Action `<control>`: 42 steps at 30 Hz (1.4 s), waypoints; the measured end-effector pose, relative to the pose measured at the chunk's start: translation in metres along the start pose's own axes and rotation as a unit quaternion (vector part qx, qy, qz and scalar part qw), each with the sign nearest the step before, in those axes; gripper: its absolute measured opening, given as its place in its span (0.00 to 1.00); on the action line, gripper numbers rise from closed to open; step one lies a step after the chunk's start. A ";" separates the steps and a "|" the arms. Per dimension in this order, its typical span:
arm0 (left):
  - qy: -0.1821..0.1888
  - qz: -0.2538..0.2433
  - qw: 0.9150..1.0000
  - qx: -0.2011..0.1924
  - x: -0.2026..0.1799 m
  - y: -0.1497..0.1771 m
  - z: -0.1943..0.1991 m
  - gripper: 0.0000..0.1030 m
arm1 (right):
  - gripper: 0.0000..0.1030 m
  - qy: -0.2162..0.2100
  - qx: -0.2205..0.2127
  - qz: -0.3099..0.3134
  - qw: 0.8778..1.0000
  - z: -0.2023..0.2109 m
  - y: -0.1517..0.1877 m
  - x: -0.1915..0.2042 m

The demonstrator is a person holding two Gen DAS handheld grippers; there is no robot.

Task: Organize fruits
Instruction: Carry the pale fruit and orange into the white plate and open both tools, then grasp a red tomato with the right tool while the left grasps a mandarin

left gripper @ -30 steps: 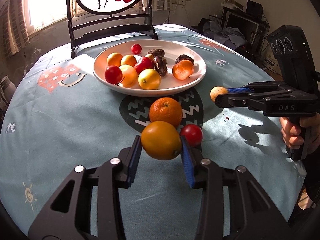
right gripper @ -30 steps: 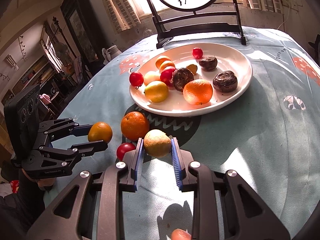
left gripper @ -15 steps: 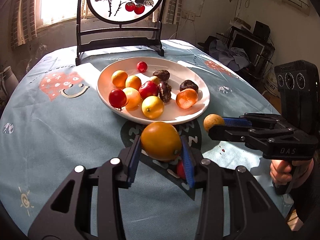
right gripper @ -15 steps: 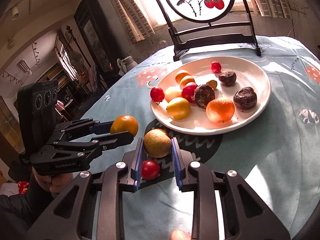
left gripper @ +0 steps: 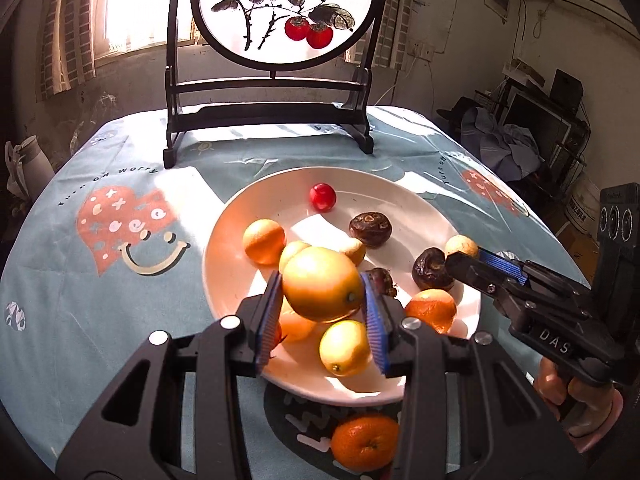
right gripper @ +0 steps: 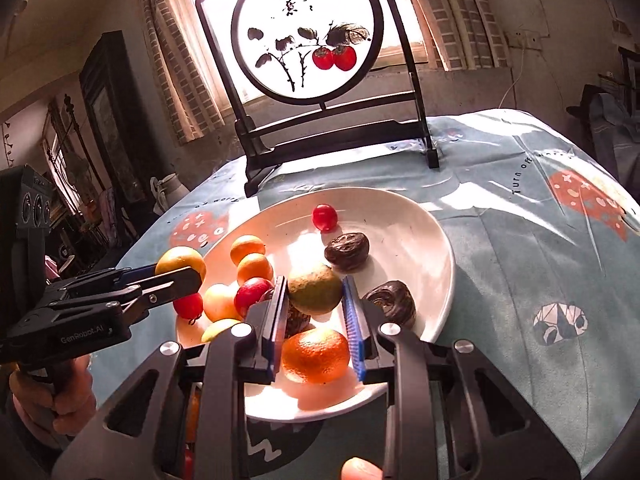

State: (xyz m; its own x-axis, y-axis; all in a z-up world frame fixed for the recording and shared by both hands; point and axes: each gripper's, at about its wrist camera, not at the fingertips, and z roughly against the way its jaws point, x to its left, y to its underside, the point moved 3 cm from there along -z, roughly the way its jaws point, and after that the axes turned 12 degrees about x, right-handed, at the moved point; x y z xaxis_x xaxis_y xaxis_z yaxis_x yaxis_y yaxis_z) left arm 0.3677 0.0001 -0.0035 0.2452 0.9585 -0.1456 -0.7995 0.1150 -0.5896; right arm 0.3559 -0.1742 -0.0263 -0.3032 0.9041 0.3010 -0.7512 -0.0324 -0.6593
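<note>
Now my left gripper [left gripper: 323, 322] is closed on an orange [left gripper: 322, 283]; both blue pads press its sides and it hangs above the near left part of the plate [left gripper: 224, 240]. From the right wrist view the same orange [right gripper: 181, 263] sits over the plate's left rim.

Going left to right on the plate: a red tomato [right gripper: 188, 305] at the left rim, two small oranges [right gripper: 248, 248], a pale yellow fruit [left gripper: 344, 347] near the front rim, another red tomato [left gripper: 323, 197] alone near the far rim, a dark wrinkled fruit [left gripper: 370, 223] in the middle, a mandarin [left gripper: 432, 309] near the front, and a second dark fruit [left gripper: 432, 269] toward the right rim.

My right gripper [right gripper: 315, 334] is closed on a greenish-yellow fruit [right gripper: 315, 289]; the pads touch both its sides and it hangs over the middle of the plate, above the mandarin. In the left wrist view this fruit [left gripper: 461, 246] shows at the plate's right rim.

One more mandarin [left gripper: 364, 442] lies on the tablecloth [left gripper: 120, 280], just before the plate's near rim. A round painted screen [left gripper: 285, 12] on a dark stand is at the far edge of the table. My right hand [left gripper: 568, 396] holds the gripper's handle.
</note>
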 end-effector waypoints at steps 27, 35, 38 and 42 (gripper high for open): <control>-0.056 0.034 0.997 -0.043 0.020 0.051 0.047 0.97 | 0.56 0.011 -0.027 0.050 0.998 0.039 0.019 0.034; -0.076 0.056 0.995 -0.040 0.032 0.073 0.058 0.97 | 0.56 0.023 -0.004 0.080 0.997 0.042 0.044 0.050; -0.087 0.068 0.993 -0.041 0.039 0.076 0.059 0.98 | 0.56 0.023 0.005 0.090 0.996 0.041 0.049 0.055; -0.118 0.076 0.989 -0.037 0.046 0.076 0.057 0.98 | 0.56 -0.008 0.051 0.100 0.994 0.034 0.059 0.063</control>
State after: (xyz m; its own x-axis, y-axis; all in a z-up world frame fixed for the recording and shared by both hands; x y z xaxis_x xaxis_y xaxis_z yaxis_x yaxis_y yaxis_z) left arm 0.2864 0.0678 -0.0096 -0.0172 0.9985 -0.0520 -0.7733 -0.0463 -0.6323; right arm 0.2729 -0.1330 -0.0227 -0.4610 0.8683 0.1832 -0.7301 -0.2537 -0.6345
